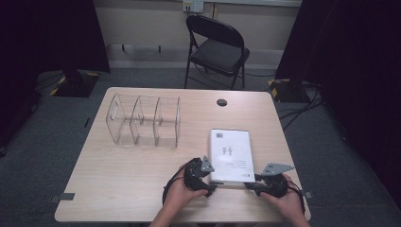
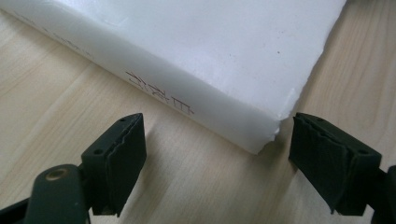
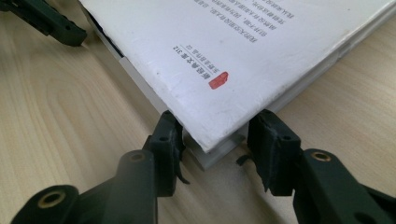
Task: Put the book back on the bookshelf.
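Observation:
A white book [image 1: 230, 153] lies flat on the wooden table [image 1: 132, 184], at the near right. My left gripper [image 1: 211, 184] sits at the book's near left corner. In the left gripper view it [image 2: 217, 140] is open, its jaws wide apart on either side of that corner of the book [image 2: 210, 46] and touching nothing. My right gripper [image 1: 251, 185] is at the near right corner. In the right gripper view it [image 3: 215, 135] has its jaws closed against the two edges of that corner of the book [image 3: 224, 42]. One jaw of the left gripper [image 3: 46, 21] shows at the top left.
A clear plastic organizer [image 1: 144, 120] with three compartments stands at the back left of the table. A black cable grommet [image 1: 222, 102] is set near the far edge. A black folding chair [image 1: 217, 47] stands beyond the table. Dark curtains hang on both sides.

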